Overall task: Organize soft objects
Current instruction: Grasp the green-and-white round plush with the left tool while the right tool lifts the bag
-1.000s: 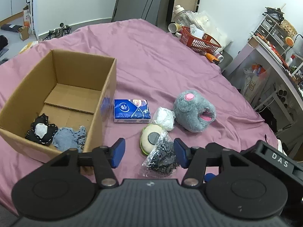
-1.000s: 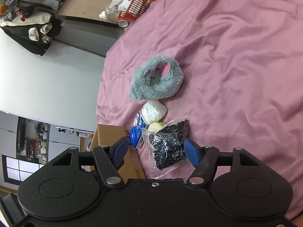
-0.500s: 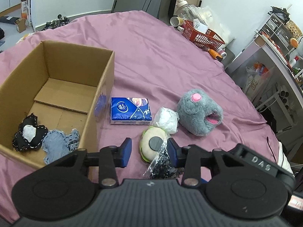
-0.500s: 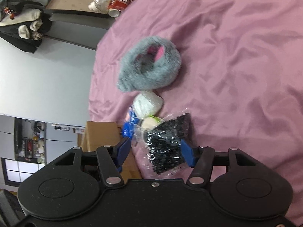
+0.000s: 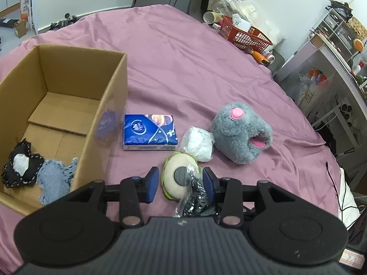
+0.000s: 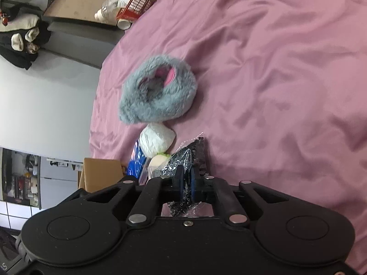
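A: Looking into the box (image 5: 68, 87) first, at nine o'clock in the left view: what is in it?

B: Two soft pieces in its near corner, a black patch (image 5: 20, 166) with white stitching and a denim scrap (image 5: 56, 180) touching it. The rest of the floor is bare cardboard.

A: Any other container?

B: A red basket (image 5: 247, 36) at one o'clock, at the bed's (image 5: 174, 52) far edge, holding papers. A clear bag (image 6: 190, 158) holds small black bits.

A: Who has that bag?

B: The right gripper (image 6: 185, 181). Its fingers are pressed together on the bag's plastic.

A: And the left gripper (image 5: 181, 182)?

B: Its fingers stand apart, on either side of a round cream plush (image 5: 177, 177) with a grey centre and green edge. I cannot tell whether they touch it. The bag lies against the plush at its four o'clock.

A: What else lies on the bed?

B: A blue tissue pack (image 5: 149, 131) just right of the box, a white wad (image 5: 198, 142) at the plush's one o'clock, and a grey furry toy (image 5: 240, 130) with pink patches touching the wad.

A: Any writing?

B: The pack has a round emblem and print, too small to read. A blue mark on the box's outer wall is blurred.
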Demonstrator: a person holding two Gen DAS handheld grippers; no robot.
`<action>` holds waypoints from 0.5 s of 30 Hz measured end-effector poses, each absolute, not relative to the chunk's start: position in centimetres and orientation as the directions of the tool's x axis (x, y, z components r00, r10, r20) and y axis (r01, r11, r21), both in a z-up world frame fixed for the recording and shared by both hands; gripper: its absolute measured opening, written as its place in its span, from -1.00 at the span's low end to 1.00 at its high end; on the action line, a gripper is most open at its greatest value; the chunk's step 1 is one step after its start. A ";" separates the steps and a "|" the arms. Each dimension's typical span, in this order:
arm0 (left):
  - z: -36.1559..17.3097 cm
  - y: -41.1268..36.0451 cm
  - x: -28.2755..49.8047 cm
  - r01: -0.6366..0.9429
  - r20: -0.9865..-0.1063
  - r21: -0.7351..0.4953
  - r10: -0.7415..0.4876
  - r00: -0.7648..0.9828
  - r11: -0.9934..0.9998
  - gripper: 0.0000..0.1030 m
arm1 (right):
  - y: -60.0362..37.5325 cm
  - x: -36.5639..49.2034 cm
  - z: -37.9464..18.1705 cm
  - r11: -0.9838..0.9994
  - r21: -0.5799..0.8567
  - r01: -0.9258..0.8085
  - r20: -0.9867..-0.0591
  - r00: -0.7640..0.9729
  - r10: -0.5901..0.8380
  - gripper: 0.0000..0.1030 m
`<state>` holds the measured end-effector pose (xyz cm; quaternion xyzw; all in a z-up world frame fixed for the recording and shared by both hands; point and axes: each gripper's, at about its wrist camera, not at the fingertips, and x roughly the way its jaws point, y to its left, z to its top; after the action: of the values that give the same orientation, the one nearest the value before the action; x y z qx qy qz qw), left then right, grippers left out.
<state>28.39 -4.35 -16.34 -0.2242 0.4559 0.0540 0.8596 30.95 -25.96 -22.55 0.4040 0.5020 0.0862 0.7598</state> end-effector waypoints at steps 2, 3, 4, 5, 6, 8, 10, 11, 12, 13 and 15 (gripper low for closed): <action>-16.6 -4.6 28.7 -0.304 -0.813 -0.339 -0.115 0.571 0.890 -0.23 | -26.3 30.9 -22.3 0.661 0.699 0.273 -0.691 0.498 0.525 -0.92; -16.7 -4.8 28.9 -0.304 -0.815 -0.340 -0.117 0.568 0.890 -0.23 | -26.4 30.8 -22.2 0.662 0.696 0.277 -0.692 0.504 0.517 -0.93; -16.8 -5.0 29.0 -0.302 -0.817 -0.334 -0.114 0.565 0.893 -0.23 | -26.6 30.8 -22.2 0.663 0.693 0.284 -0.694 0.513 0.505 -0.94; -16.9 -5.1 29.1 -0.303 -0.819 -0.327 -0.109 0.563 0.895 -0.22 | -26.9 30.7 -22.2 0.665 0.686 0.294 -0.699 0.520 0.491 -0.94; -17.0 -5.3 29.2 -0.303 -0.821 -0.323 -0.105 0.561 0.897 -0.22 | -27.0 30.7 -22.2 0.667 0.679 0.307 -0.705 0.525 0.476 -0.94; -17.3 -5.6 29.5 -0.306 -0.824 -0.321 -0.104 0.557 0.896 -0.21 | -27.5 30.6 -22.3 0.663 0.671 0.332 -0.713 0.536 0.452 -0.94; -17.6 -5.8 29.7 -0.307 -0.827 -0.315 -0.100 0.553 0.898 -0.20 | -28.0 30.4 -22.2 0.665 0.658 0.355 -0.721 0.553 0.418 -0.94; -17.8 -5.9 29.7 -0.309 -0.830 -0.312 -0.099 0.550 0.899 -0.20 | -28.3 30.2 -22.2 0.664 0.652 0.366 -0.724 0.562 0.401 -0.94; -18.0 -6.0 29.9 -0.310 -0.831 -0.312 -0.100 0.547 0.898 -0.20 | -28.4 30.3 -22.1 0.663 0.647 0.377 -0.727 0.567 0.388 -0.94; -18.2 -6.2 30.0 -0.310 -0.833 -0.314 -0.104 0.543 0.897 -0.20 | -28.6 30.3 -22.2 0.662 0.642 0.387 -0.732 0.568 0.378 -0.94; -18.6 -6.4 30.3 -0.311 -0.837 -0.310 -0.103 0.538 0.898 -0.20 | -28.9 30.4 -22.6 0.644 0.644 0.413 -0.738 0.557 0.381 -0.80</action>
<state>30.27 -6.38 -18.61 -0.2168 0.4768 0.0611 0.8496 30.43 -28.95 -22.60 0.4220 0.4706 -0.0101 0.7749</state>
